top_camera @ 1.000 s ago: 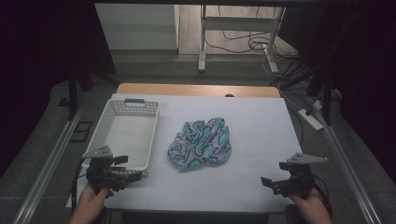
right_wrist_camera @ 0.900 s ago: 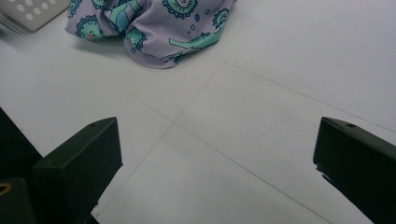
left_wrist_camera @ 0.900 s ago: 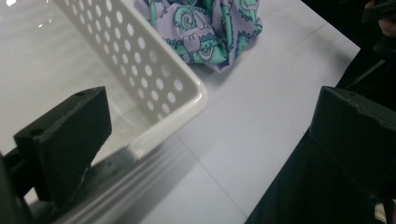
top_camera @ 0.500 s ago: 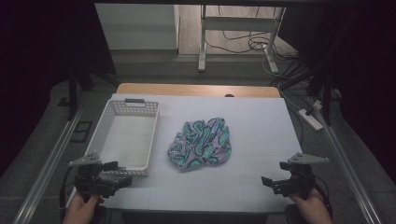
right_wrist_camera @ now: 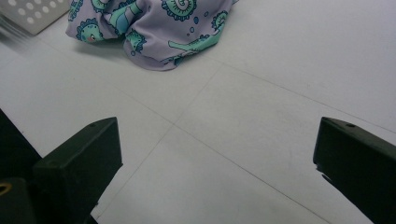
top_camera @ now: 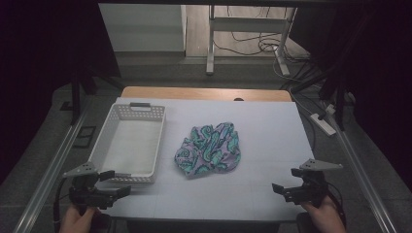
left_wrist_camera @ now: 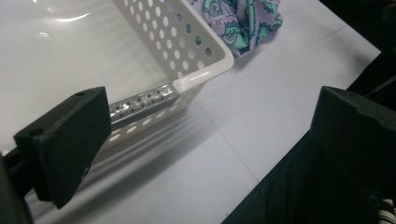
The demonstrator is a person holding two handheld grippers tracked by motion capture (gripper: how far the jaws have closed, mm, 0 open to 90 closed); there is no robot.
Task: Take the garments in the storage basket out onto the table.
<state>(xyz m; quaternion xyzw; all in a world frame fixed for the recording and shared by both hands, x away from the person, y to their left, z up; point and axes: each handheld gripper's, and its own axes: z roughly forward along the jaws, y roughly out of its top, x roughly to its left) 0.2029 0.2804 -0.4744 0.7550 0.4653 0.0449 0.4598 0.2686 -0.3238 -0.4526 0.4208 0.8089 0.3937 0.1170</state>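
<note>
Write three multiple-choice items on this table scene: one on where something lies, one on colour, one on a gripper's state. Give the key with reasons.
1. Where is the cloth relative to the basket?
A. inside it
B. beside it, on the table
C. under it

2. What colour is the basket?
A. white
B. red
C. black

3. What is the right gripper doing?
A. clamped on the cloth
B. open, holding nothing
C. gripping the basket rim

Key: 1 B, the cloth sits on the table to the basket's right. 2 A, its perforated walls are white. 3 B, its jaws stand wide apart over bare table.

White perforated basket (top_camera: 130, 141); lilac cloth (top_camera: 209, 149), teal swirl print; white table (top_camera: 272, 126).
</note>
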